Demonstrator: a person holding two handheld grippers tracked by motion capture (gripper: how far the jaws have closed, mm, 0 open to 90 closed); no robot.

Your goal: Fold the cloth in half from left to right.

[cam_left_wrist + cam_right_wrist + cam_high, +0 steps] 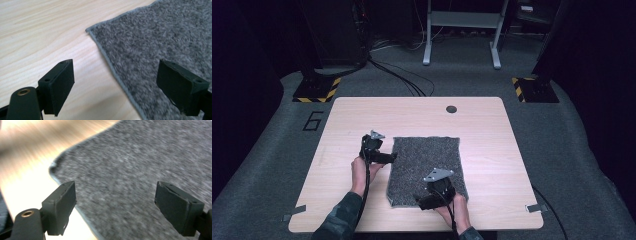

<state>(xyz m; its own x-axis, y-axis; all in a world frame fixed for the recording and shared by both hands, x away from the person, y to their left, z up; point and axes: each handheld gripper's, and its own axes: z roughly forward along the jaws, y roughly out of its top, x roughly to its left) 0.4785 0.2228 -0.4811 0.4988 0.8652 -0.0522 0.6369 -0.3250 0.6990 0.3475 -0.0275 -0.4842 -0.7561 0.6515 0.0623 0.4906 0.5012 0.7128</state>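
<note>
A grey carpet mat (427,160) lies flat on the middle of the light wooden table (362,115). My left gripper (393,157) hovers at the mat's left edge, jaws pointing right across it. In the left gripper view the left gripper (116,65) stands open, with the mat's bound edge and one corner (155,37) running between the jaws. My right gripper (419,202) is over the mat's near part, pointing left. In the blurred right gripper view the right gripper (115,186) is open and nothing is held; below it lie the mat (130,170) and its rounded corner.
A dark round hole (451,109) sits near the table's far edge. Bare wood surrounds the mat on all sides. On the floor behind stand two bases with yellow-black tape (317,90), white frame legs (462,30) and cables.
</note>
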